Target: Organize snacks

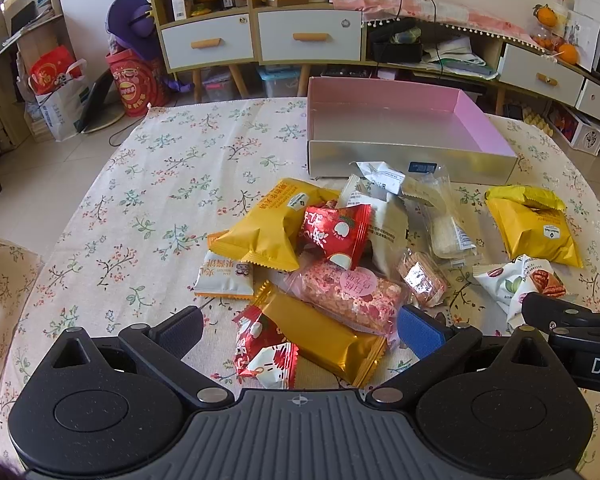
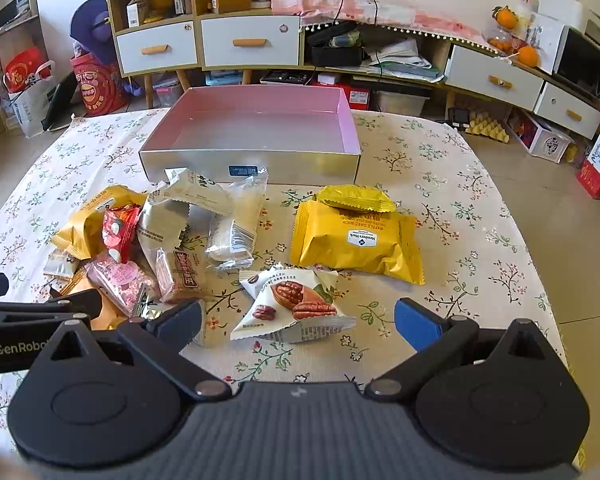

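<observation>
Left wrist view shows the left tool (image 1: pixel 300 324) with its fingers apart, low over the near end of a loose heap of snack packets on the flowered table (image 1: pixel 148 184); a gold bar (image 1: pixel 320 332) and a small red packet (image 1: pixel 266 350) lie between the fingers, untouched. Right wrist view has the right tool (image 2: pixel 298 318) likewise spread, straddling a white nut packet (image 2: pixel 292 304) that lies apart from the heap. Farther off stands the pink box (image 2: pixel 350 124), with nothing in it. These packets look light, puffy and slick, likely to crinkle and slide, with crumbly contents; I would pinch each across its flat middle rather than at a crimped end, and gently.
</observation>
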`<state>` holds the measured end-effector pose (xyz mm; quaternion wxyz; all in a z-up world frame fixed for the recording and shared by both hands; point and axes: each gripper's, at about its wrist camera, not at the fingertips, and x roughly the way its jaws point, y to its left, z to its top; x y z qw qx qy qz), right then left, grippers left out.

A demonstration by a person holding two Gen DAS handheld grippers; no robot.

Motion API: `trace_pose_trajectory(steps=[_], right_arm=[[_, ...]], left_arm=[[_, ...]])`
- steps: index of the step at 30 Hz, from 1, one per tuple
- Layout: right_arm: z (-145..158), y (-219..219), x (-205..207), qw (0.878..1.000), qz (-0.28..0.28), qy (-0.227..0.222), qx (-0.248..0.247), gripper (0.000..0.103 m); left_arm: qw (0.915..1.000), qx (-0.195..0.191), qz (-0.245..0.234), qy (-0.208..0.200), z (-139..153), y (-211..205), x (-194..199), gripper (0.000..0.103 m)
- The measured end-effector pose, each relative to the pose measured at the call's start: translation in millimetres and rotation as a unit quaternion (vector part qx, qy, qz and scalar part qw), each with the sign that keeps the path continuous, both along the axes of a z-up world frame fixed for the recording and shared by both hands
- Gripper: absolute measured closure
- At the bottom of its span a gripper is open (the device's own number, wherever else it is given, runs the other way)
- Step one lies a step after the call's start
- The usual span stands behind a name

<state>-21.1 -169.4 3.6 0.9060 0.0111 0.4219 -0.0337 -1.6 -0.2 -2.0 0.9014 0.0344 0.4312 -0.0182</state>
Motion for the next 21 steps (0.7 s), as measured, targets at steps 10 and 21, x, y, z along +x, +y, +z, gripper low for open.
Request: trace_pose_trajectory(steps=[10, 21], right_arm=[[-0.6, -0.8, 0.1, 1.000, 0.000, 0.000, 0.000, 0.000], [-1.1, -1.5, 0.4, 1.000, -0.001, 0.001, 0.000, 0.000]], left_arm=[[1.0000, 0.000, 0.000, 0.000, -0.3, -0.1, 0.1, 0.000], [1.0000, 0.000, 0.000, 0.001, 0.3, 0.0, 0.3, 0.000]])
